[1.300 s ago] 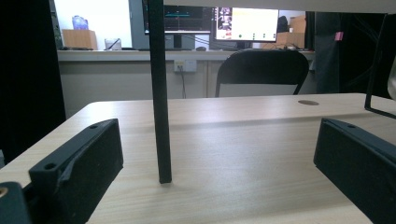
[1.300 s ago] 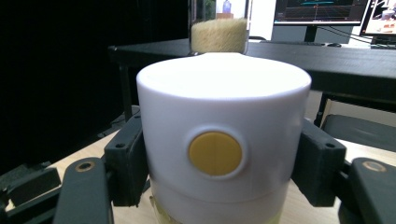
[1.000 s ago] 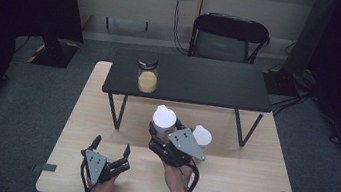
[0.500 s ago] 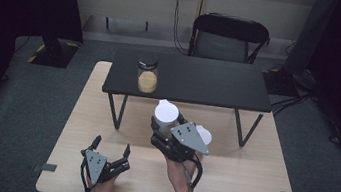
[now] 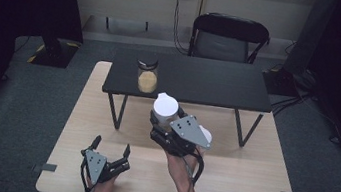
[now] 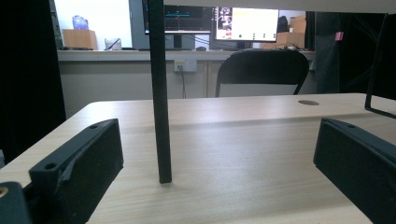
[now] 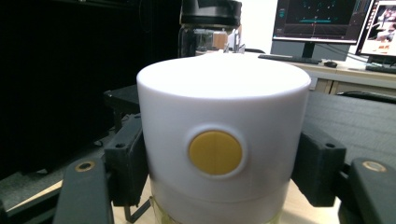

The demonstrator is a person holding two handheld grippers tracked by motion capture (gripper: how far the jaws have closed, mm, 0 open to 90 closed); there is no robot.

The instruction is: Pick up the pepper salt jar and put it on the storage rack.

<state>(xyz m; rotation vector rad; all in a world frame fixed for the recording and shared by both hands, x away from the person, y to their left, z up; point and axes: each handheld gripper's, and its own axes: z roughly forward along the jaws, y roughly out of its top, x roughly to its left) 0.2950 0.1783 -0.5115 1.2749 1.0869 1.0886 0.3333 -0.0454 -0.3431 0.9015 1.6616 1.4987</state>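
- Both grippers, the left gripper (image 5: pixel 109 149) and the right gripper (image 5: pixel 167 121), are built black, with chunky blocky jaws.
- Grey three-cornered plates with small dark screws are fitted on top.
- A black cable is seen trailing at lower centre.
- Forearms are left bare.

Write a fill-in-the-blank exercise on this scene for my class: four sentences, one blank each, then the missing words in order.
1. The right hand-held gripper is shut on a container with a ____ lid.
2. The round button on that lid is ____.
3. The glass jar stands on the small ____ table.
4. The left hand-held gripper holds its jaws ____, with nothing between them.

Missing words: white; yellow; black; open
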